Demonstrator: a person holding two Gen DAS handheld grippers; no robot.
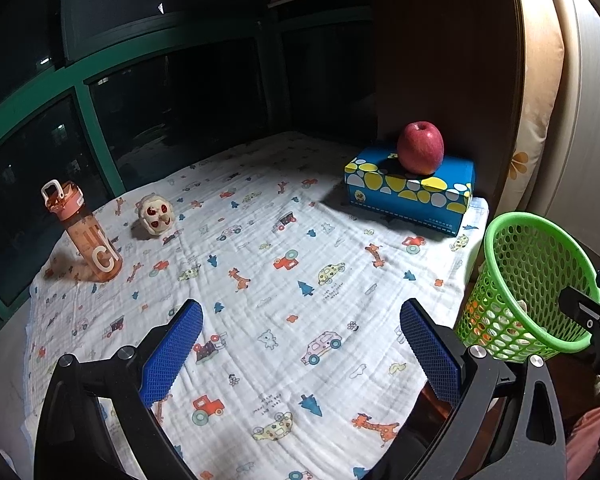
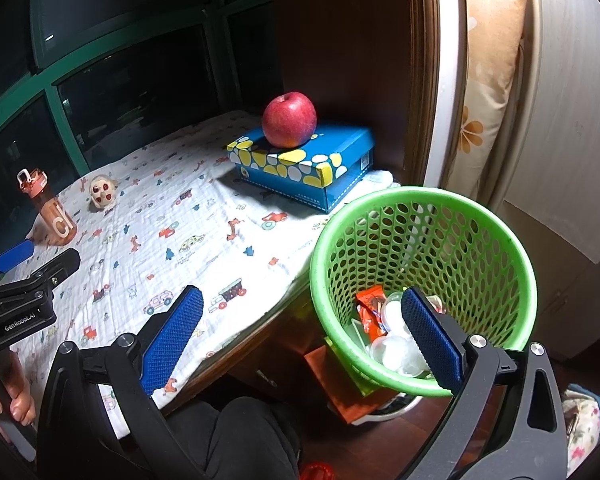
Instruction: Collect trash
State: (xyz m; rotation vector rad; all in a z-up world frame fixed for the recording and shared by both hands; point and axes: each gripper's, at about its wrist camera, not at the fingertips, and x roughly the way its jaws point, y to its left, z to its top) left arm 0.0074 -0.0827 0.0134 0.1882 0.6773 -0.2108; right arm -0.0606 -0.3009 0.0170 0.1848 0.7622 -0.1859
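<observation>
A green mesh basket (image 2: 452,216) stands off the table's right edge; it also shows in the left wrist view (image 1: 536,240). Inside lie an orange wrapper (image 2: 370,310) and clear plastic cups (image 2: 396,354). My right gripper (image 2: 302,334) is open and empty, its right finger over the basket's inside, its left finger over the table edge. My left gripper (image 1: 300,346) is open and empty above the printed cloth (image 1: 260,240); it also shows at the left of the right wrist view (image 2: 36,264).
On the cloth are an orange water bottle (image 1: 86,236), a small skull-like toy (image 1: 156,214), and a blue tissue box (image 1: 410,190) with a red apple (image 1: 420,148) on top. Dark windows stand behind; a wooden panel stands at the right.
</observation>
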